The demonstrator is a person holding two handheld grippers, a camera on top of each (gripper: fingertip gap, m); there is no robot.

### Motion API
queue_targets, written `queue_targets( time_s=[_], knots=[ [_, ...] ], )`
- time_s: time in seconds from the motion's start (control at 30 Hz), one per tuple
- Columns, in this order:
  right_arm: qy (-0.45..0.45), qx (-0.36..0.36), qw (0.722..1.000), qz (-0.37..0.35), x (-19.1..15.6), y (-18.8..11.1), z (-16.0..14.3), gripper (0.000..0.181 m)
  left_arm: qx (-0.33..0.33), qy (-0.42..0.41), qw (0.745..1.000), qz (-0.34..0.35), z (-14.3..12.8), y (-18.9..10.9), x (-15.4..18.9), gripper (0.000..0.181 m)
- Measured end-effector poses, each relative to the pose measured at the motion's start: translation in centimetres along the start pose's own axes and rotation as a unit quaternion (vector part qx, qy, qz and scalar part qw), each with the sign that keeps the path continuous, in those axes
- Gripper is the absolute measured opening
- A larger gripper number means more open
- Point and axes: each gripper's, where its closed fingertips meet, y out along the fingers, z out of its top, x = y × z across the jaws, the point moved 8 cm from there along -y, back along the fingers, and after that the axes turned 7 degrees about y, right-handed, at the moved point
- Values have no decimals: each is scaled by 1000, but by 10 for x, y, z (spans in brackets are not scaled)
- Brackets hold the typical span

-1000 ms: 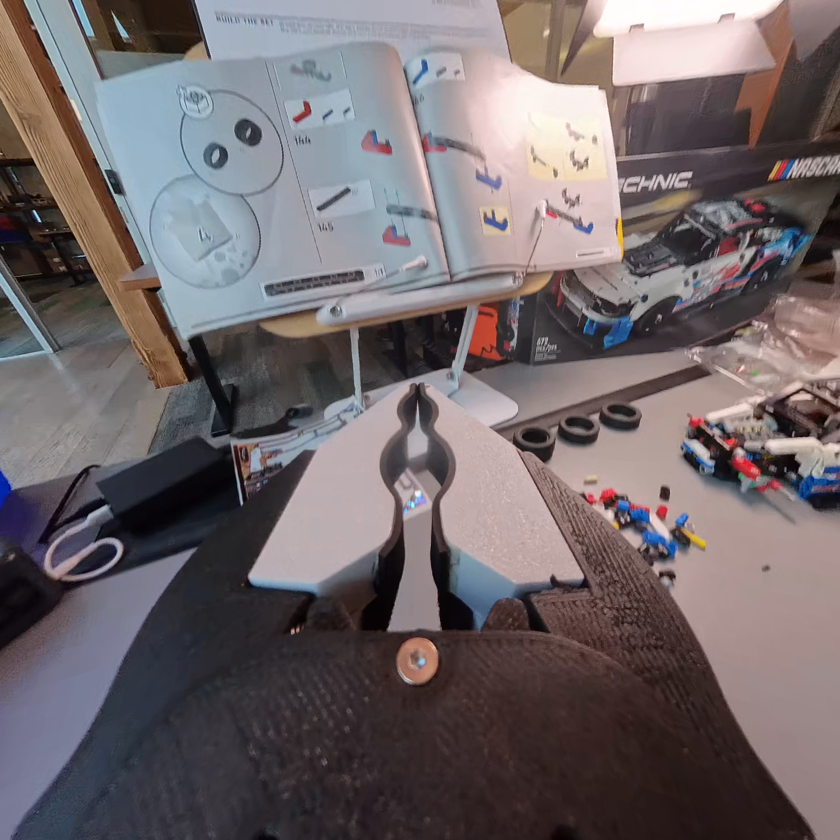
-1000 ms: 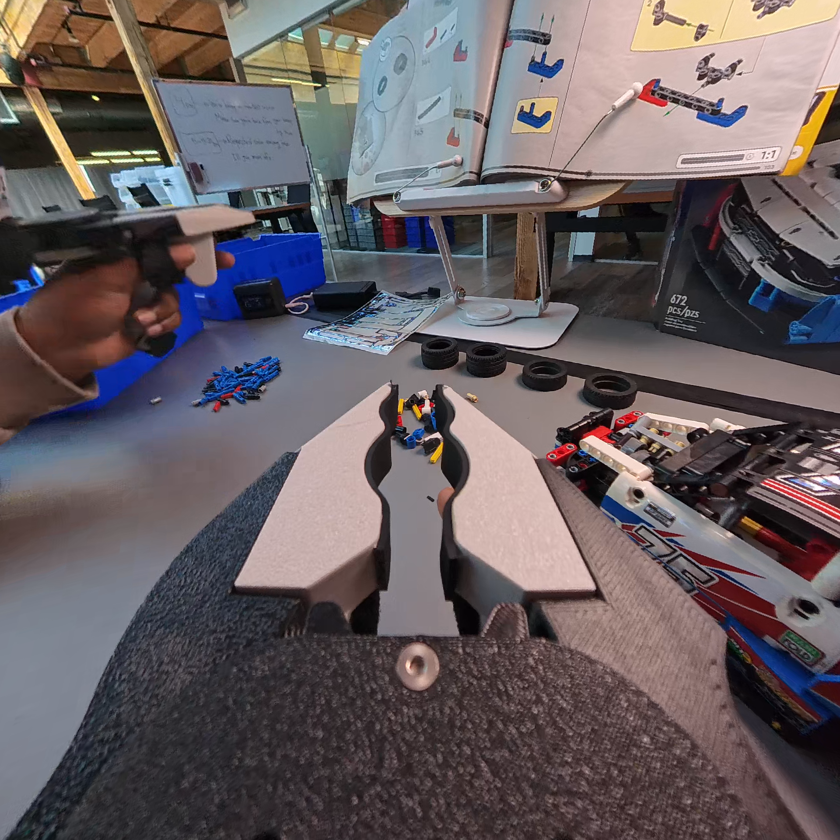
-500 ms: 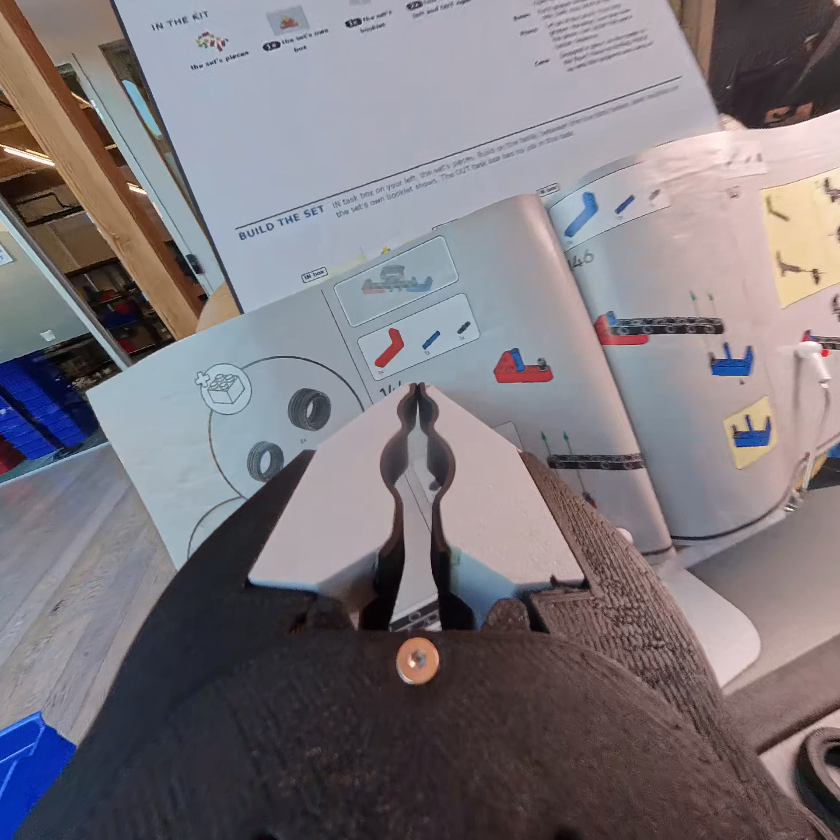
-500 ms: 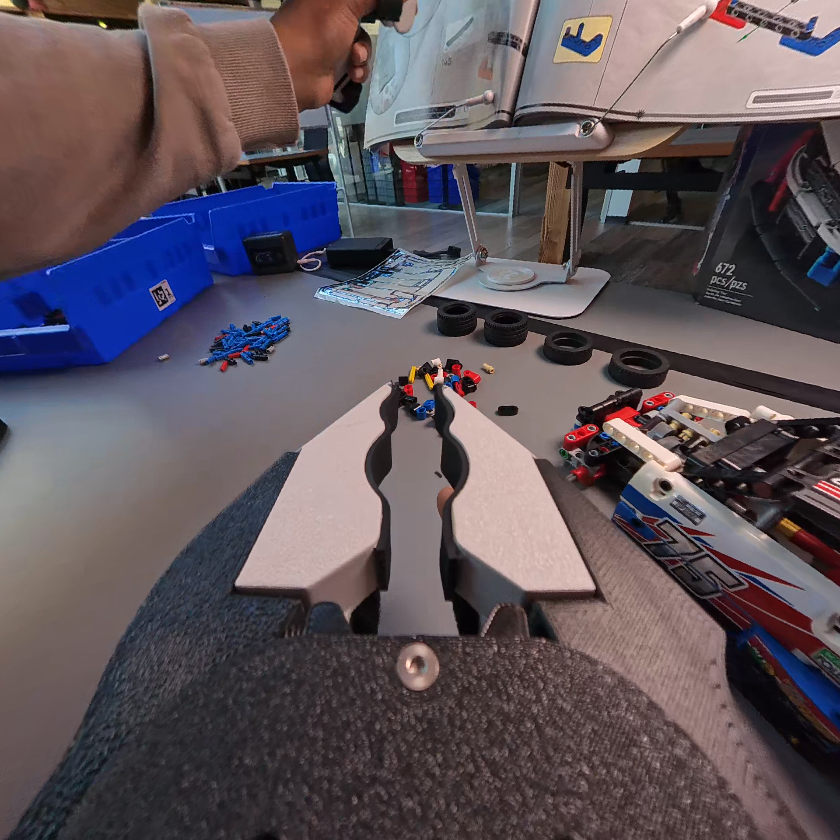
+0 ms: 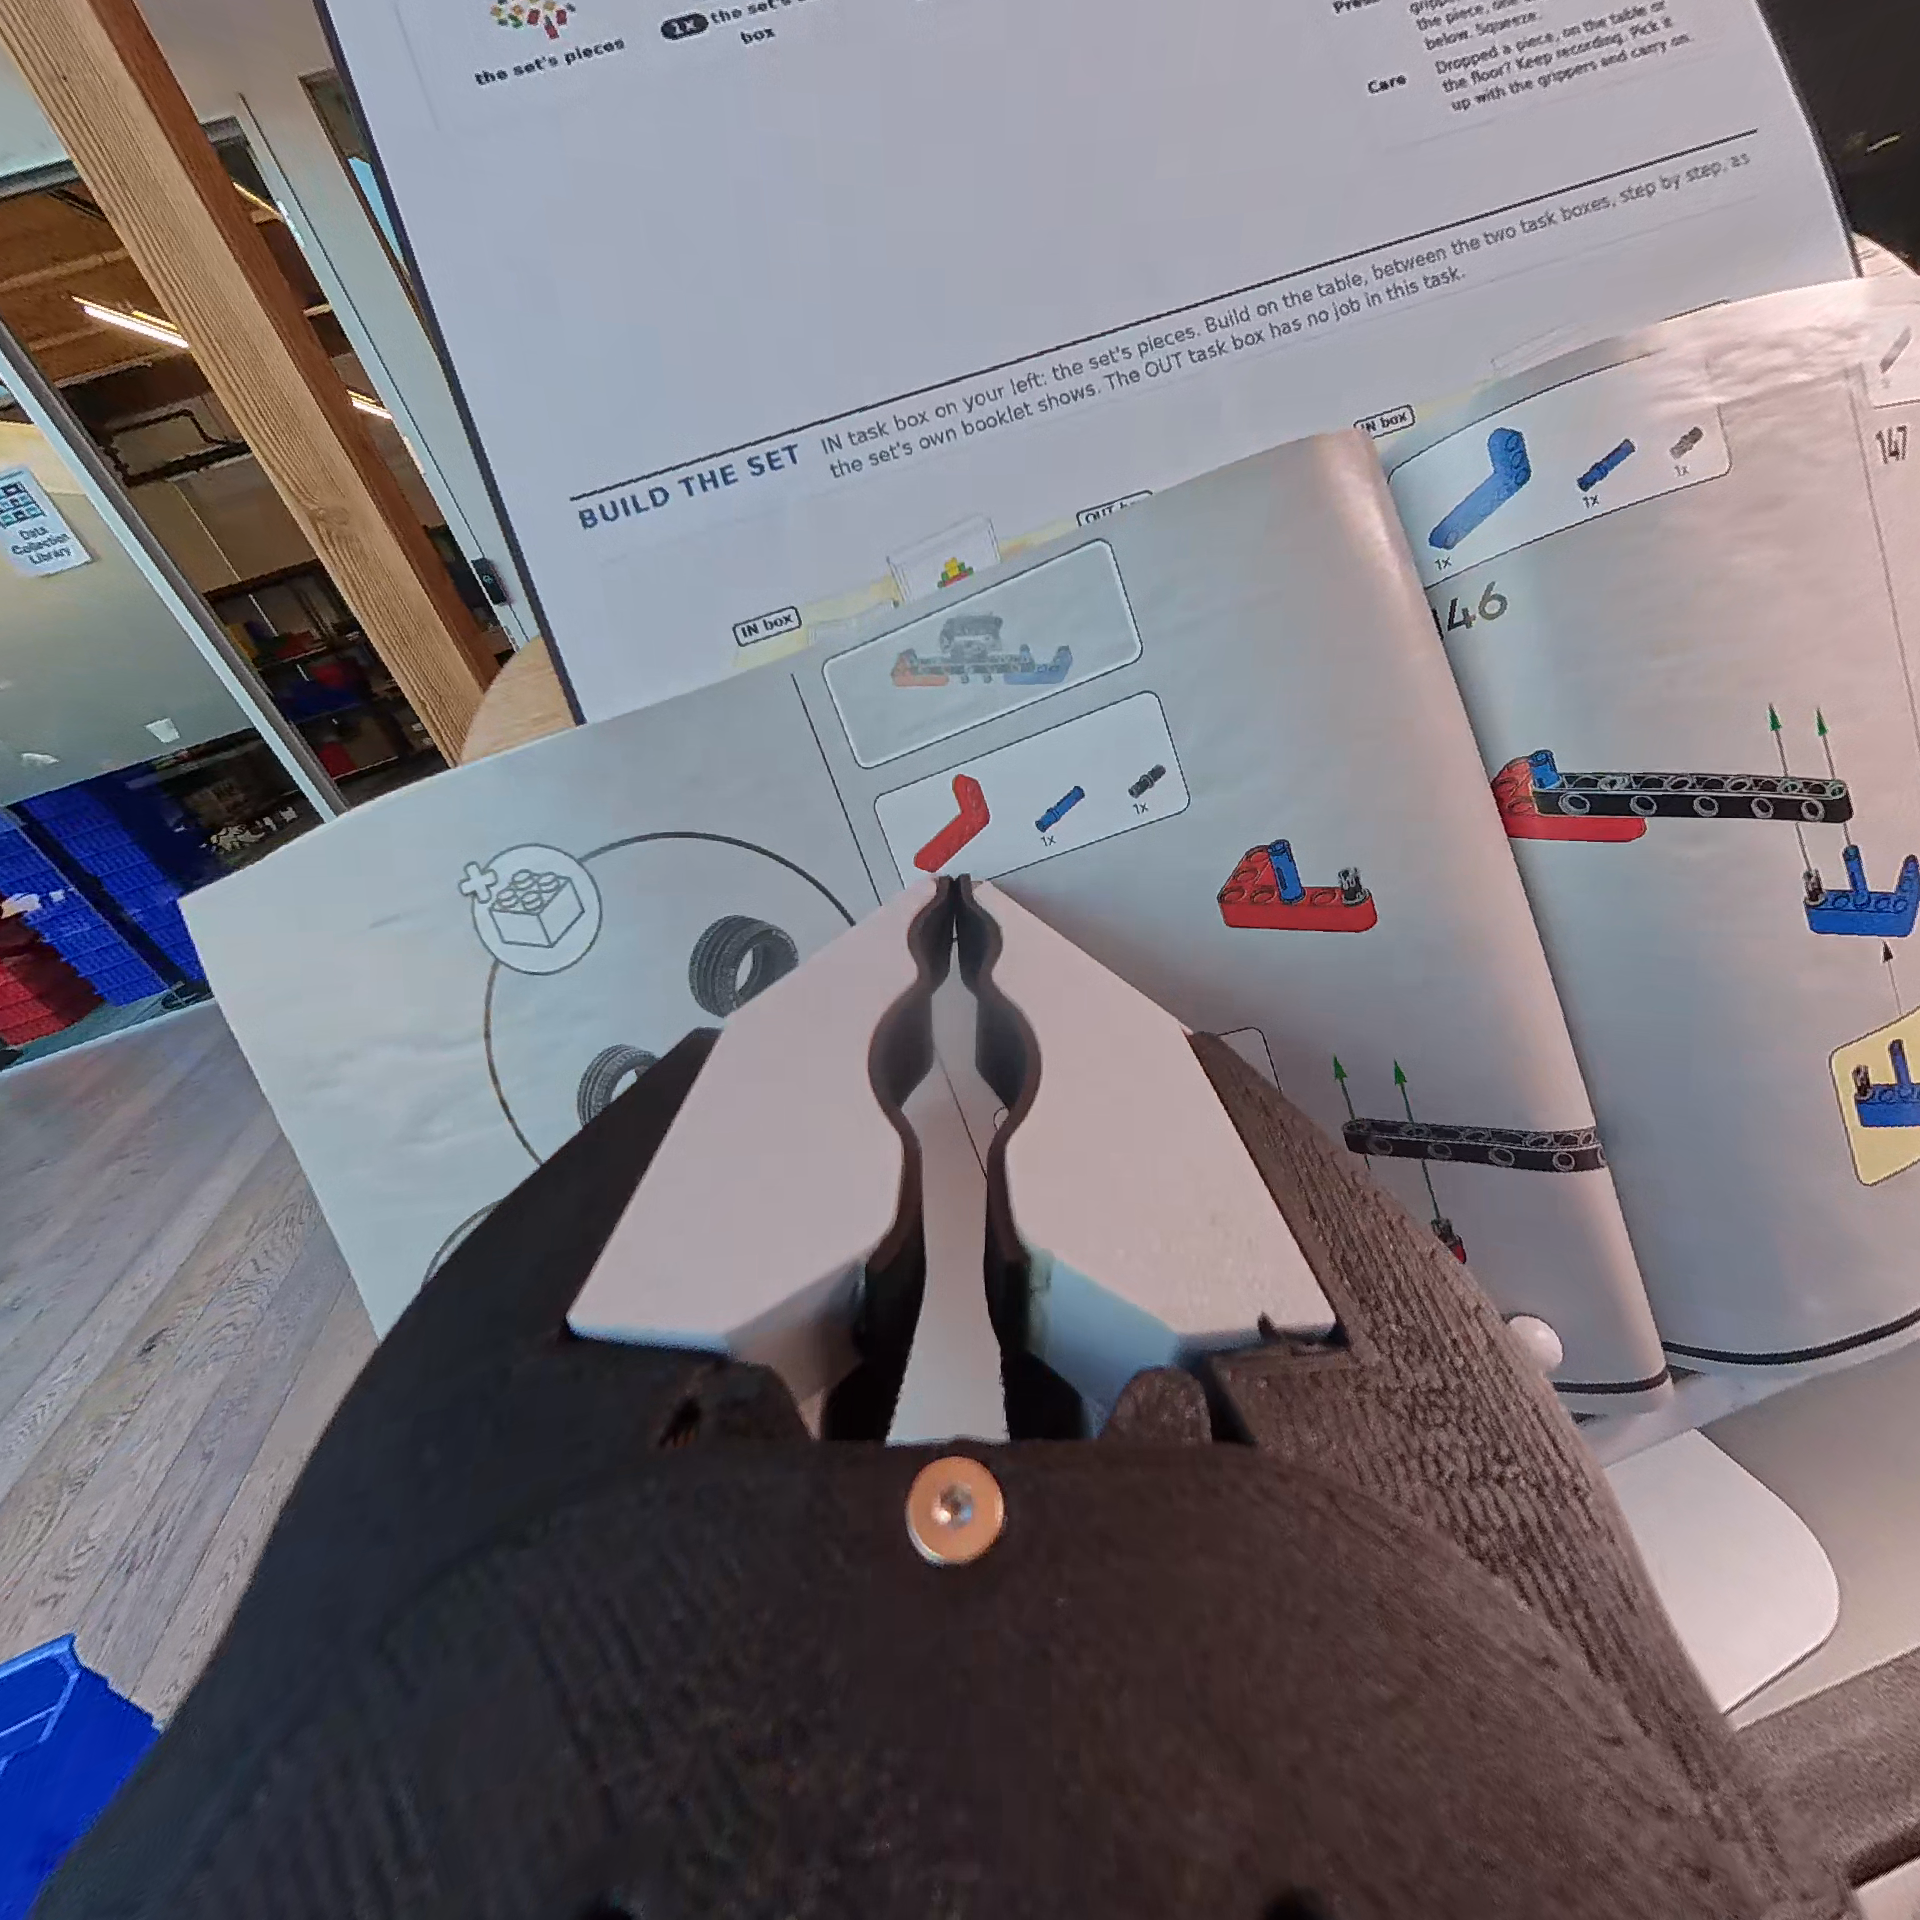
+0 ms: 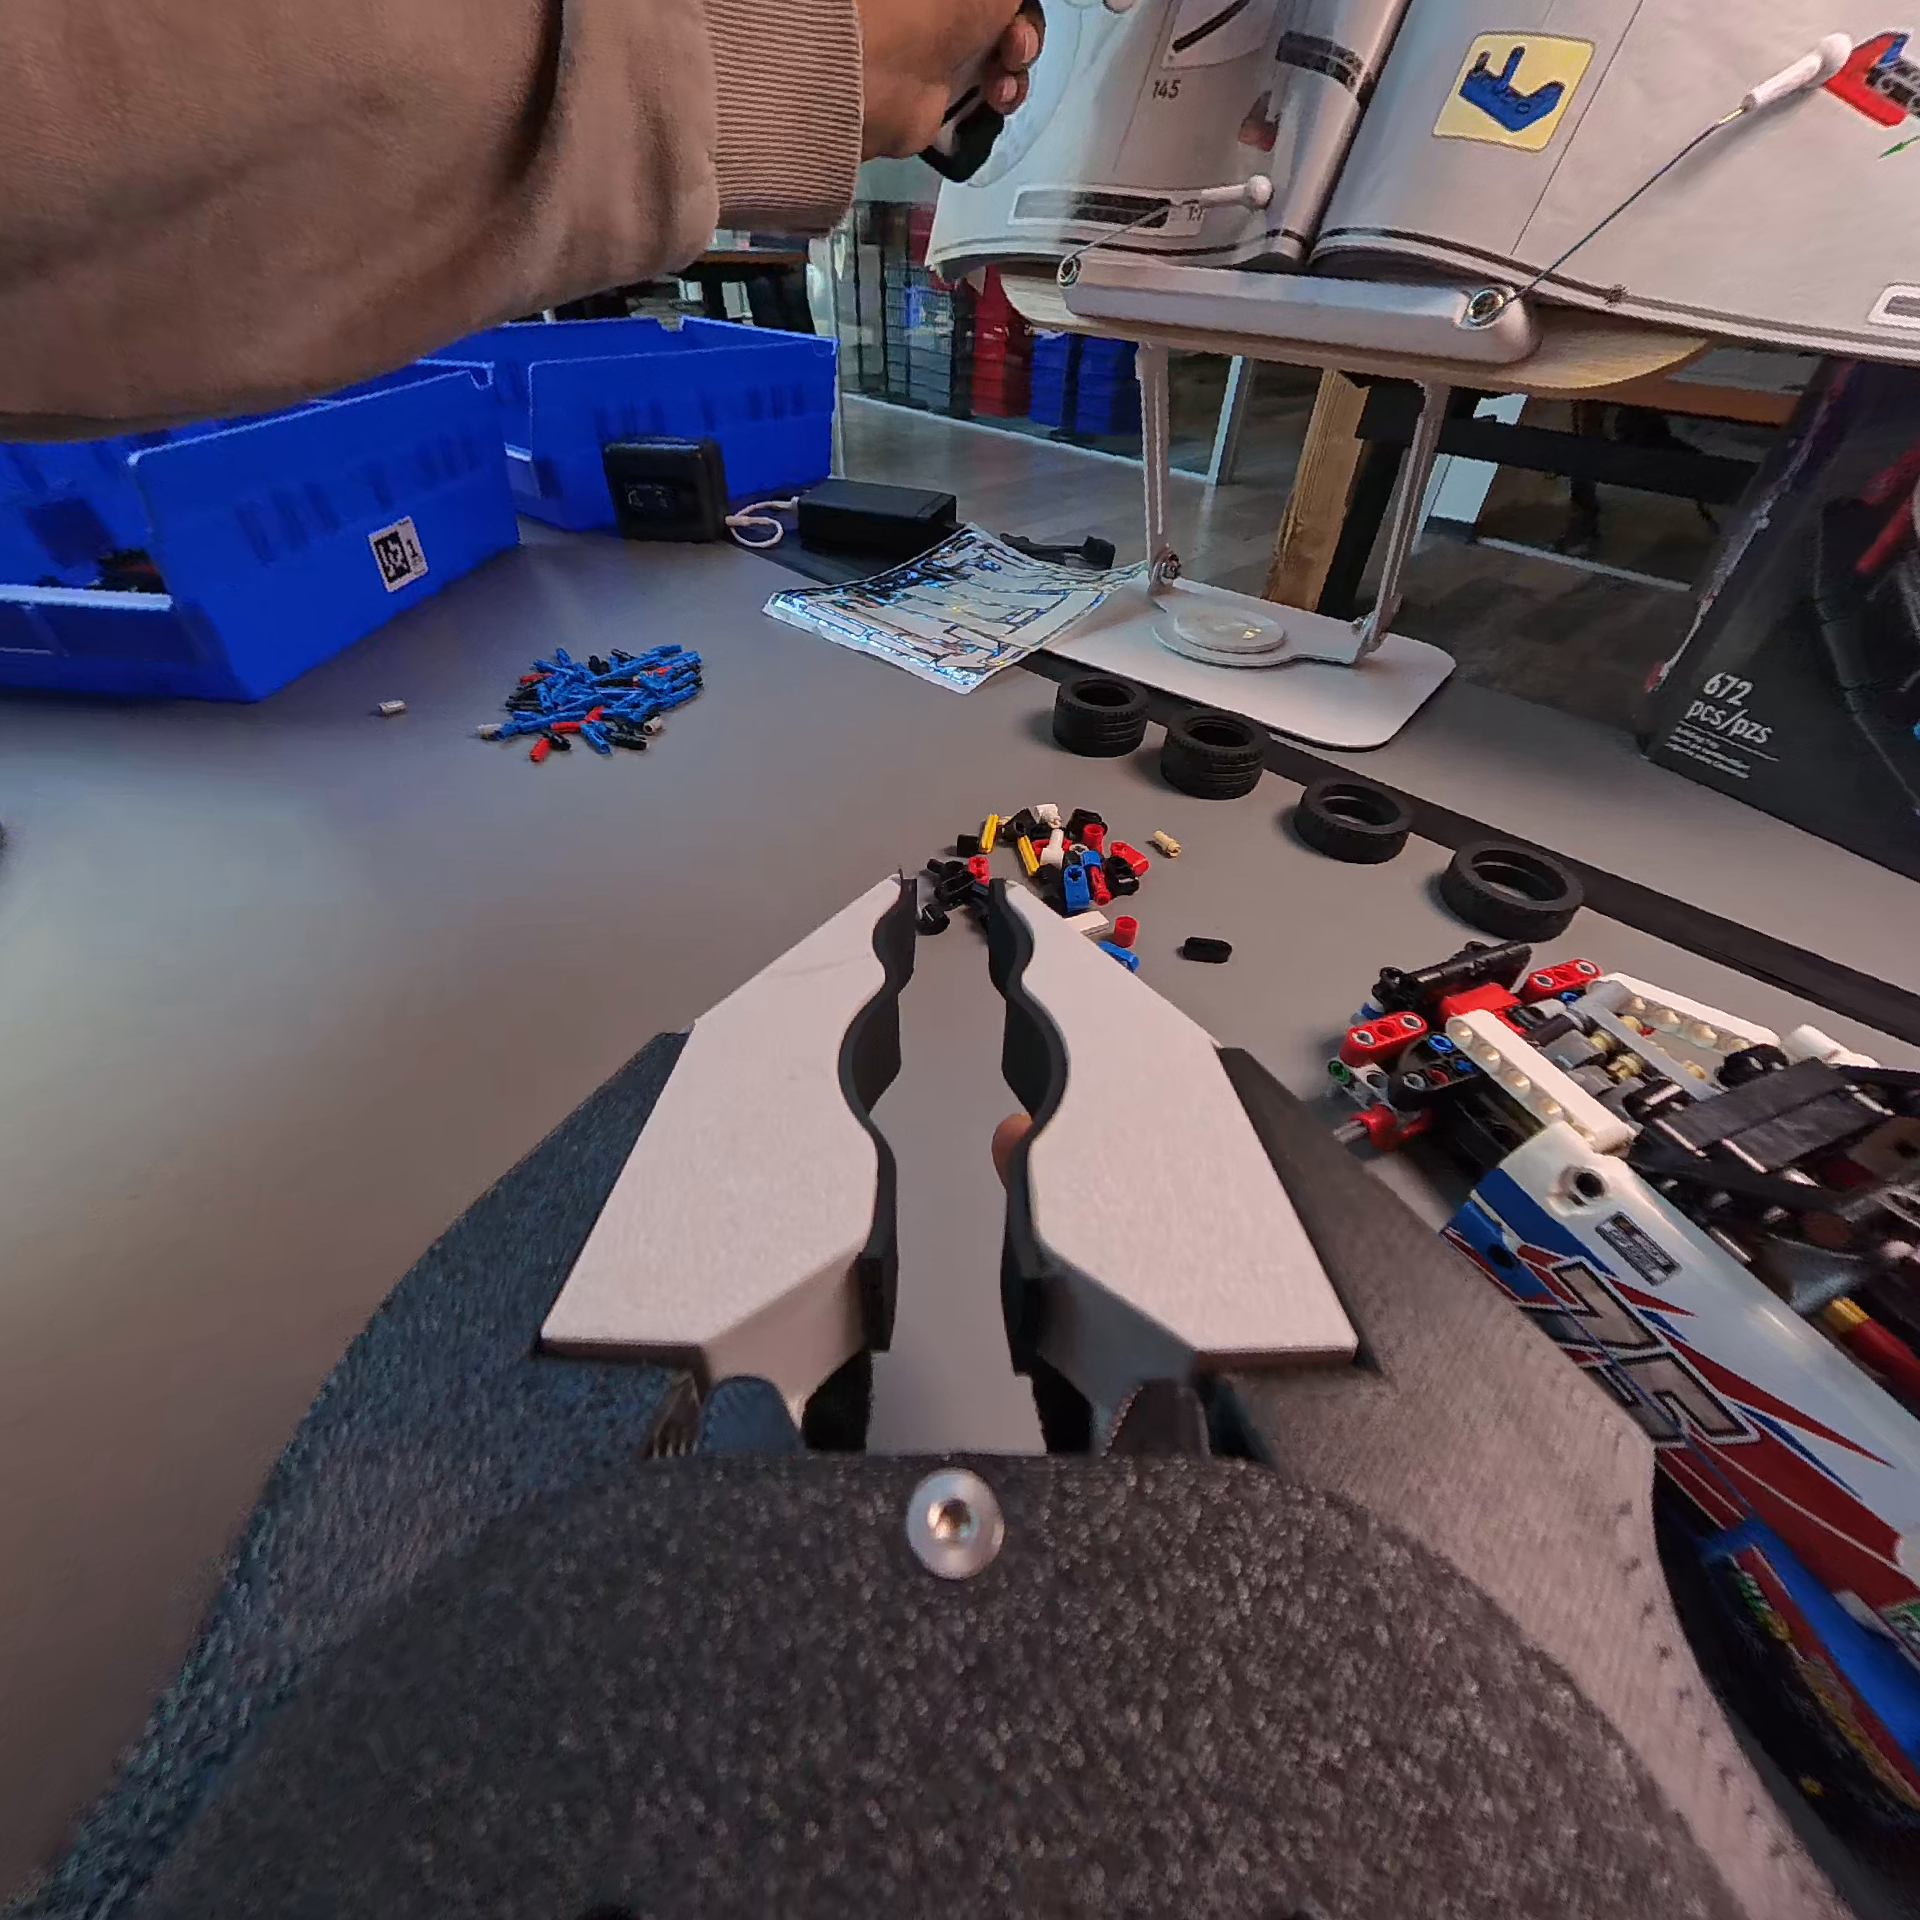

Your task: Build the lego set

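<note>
The left gripper (image 5: 954, 883), tips pressed together on nothing, is raised close to the open instruction booklet (image 5: 1195, 935) on its stand; its tips point at the left-hand page. A second ago that view looked over the table with the booklet well off; now the pages fill it, with a white printed sheet (image 5: 1039, 260) behind at 12 o'clock. The right gripper (image 6: 951, 894) hovers low over the grey table (image 6: 312, 987), fingers parted and empty, much as before. Just past its tips lies a small pile of mixed loose pieces (image 6: 1060, 862). The half-built lego car (image 6: 1621, 1143) sits at 3 o'clock — long axis running from 4 o'clock up toward 11 o'clock, its open red-and-black end pointing at the pile. Four black tyres (image 6: 1351, 821) line up at 1 o'clock, blue pins (image 6: 603, 696) and blue bins (image 6: 312, 520) at 10 o'clock. The person's sleeve (image 6: 416, 156) now crosses the top — it was off at the left a second ago.
</note>
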Motion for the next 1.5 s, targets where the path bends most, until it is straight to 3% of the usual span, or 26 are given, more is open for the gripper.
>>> queue_targets(
  time_s=[0.27, 1.5],
  knots=[
    [-40, -13, 999, -7, -5, 1, -1, 11, -5, 7, 1000, -1, -2, -1, 2, 0],
    [-59, -11, 998, 4, -11, 0, 0, 11, 7, 8, 1000, -20, 8, -1, 22, 0]
  ],
)
